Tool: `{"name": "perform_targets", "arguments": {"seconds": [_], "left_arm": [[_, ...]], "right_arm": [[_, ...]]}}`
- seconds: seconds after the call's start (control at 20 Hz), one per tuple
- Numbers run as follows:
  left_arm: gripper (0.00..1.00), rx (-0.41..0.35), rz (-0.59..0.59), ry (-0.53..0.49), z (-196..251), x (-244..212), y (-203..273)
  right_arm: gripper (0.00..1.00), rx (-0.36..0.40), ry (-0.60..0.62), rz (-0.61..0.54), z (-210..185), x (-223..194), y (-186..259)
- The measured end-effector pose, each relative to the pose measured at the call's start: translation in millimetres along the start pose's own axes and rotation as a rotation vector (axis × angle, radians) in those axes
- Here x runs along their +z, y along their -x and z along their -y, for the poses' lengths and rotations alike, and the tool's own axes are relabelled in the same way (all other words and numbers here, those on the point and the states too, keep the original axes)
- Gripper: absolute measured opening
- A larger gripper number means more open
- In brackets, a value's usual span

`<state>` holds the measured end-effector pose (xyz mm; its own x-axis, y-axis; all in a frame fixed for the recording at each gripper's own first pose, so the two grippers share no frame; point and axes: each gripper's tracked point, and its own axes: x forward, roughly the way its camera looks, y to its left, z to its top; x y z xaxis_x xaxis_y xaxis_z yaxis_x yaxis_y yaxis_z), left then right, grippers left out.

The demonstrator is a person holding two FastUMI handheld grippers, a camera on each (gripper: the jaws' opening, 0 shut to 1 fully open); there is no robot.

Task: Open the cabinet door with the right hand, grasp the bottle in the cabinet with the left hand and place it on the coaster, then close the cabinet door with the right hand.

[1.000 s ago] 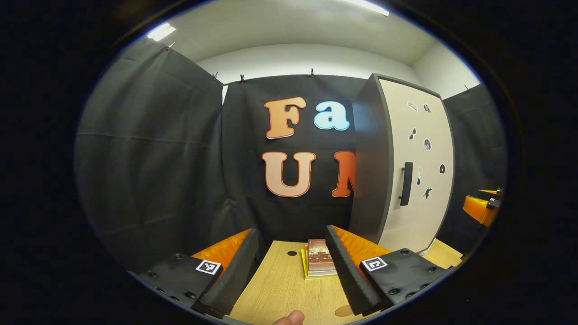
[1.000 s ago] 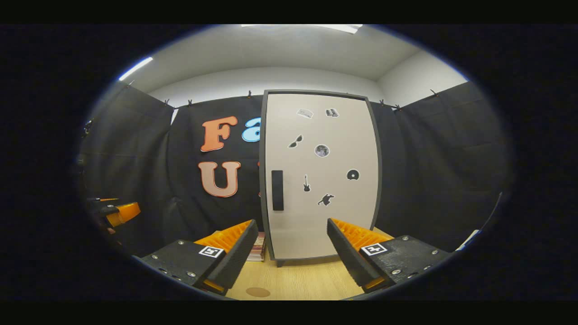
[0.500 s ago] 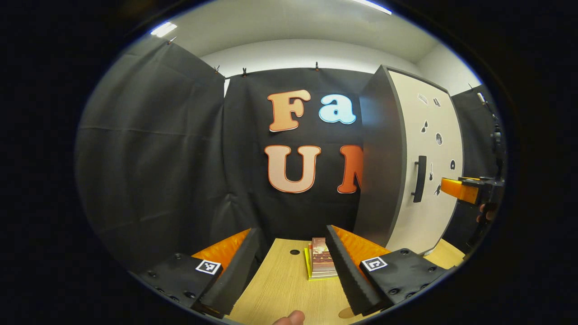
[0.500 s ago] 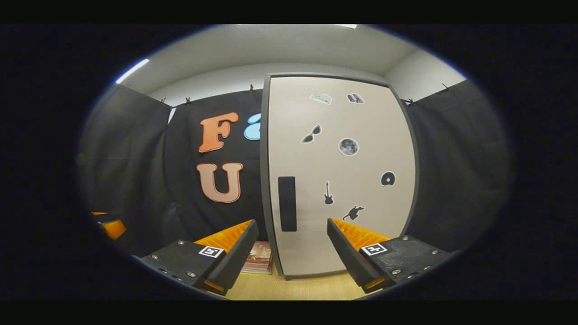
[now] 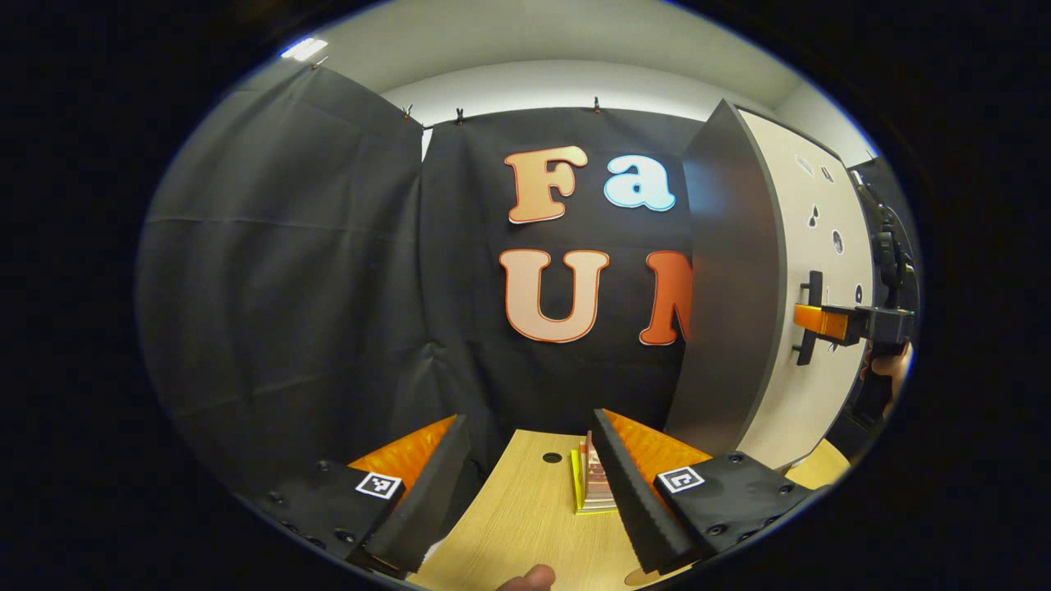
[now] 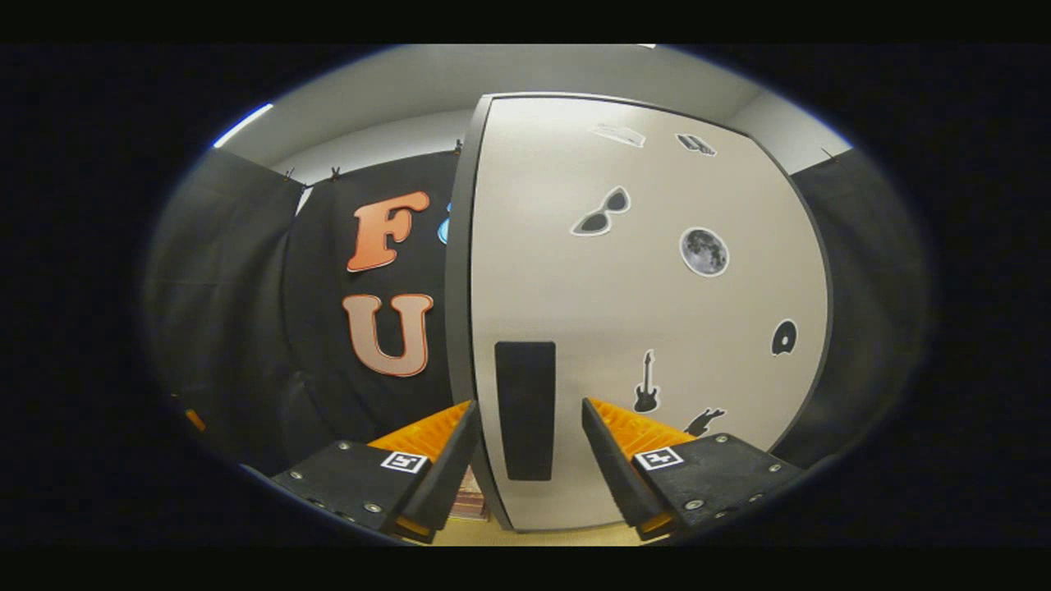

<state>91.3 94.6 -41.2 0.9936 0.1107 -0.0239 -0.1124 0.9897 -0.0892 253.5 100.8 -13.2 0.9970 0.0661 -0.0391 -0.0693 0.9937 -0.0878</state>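
Note:
The tall cabinet [image 5: 727, 287] stands on the table with its pale door [image 6: 640, 312] closed, so the inside is hidden. My right gripper [image 6: 525, 447] is open, right up at the door. Its fingers stand on either side of the dark vertical handle [image 6: 525, 410], with a small gap on each side. In the left gripper view, the right gripper [image 5: 829, 322] reaches the handle [image 5: 809, 316] from the right, with a hand [image 5: 887, 369] behind it. My left gripper [image 5: 530, 492] hovers open over the wooden table [image 5: 517, 517], holding nothing. An edge of the brown coaster [image 5: 636, 578] peeks out beside its right finger.
A small stack of books [image 5: 593, 486] lies on the table just left of the cabinet, and it shows again as the stack of books [image 6: 470, 502] in the right gripper view. A cable hole [image 5: 552, 457] sits in the tabletop behind it. Black cloth walls close the booth on the left and at the back.
My right gripper has moved forward to the door, so the handle now sits between its fingers, which have narrowed slightly. The left gripper has drifted a little, and the cabinet sits farther right in its view.

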Motion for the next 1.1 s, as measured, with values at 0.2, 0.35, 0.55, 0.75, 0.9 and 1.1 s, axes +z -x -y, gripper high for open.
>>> {"name": "perform_targets", "arguments": {"seconds": [0.2,0.35,0.55,0.75,0.9,1.1], "left_arm": [[0.98,0.013,-0.009,-0.009,-4.6,-4.2,-3.2],[0.98,0.015,-0.010,-0.005,-6.1,-4.3,-1.3],[0.98,0.005,-0.014,-0.001,-5.6,-6.2,6.6],[0.97,-0.023,-0.001,-0.006,-3.3,-3.2,35.9],[0.98,-0.064,0.007,-0.010,11.1,-5.6,55.7],[0.98,-0.122,0.011,-0.014,35.8,-6.5,76.1]], "right_arm": [[0.39,-0.002,-0.006,0.004,-1.6,-0.8,-3.3],[0.29,0.006,-0.021,-0.003,-1.3,-1.2,-0.1],[0.28,0.001,-0.054,-0.020,-0.3,0.4,14.4],[0.27,-0.010,-0.073,-0.031,4.0,2.2,48.6],[0.23,-0.026,-0.087,-0.032,25.7,0.8,104.0],[0.23,-0.073,-0.098,-0.024,68.9,-3.4,171.1]]}}
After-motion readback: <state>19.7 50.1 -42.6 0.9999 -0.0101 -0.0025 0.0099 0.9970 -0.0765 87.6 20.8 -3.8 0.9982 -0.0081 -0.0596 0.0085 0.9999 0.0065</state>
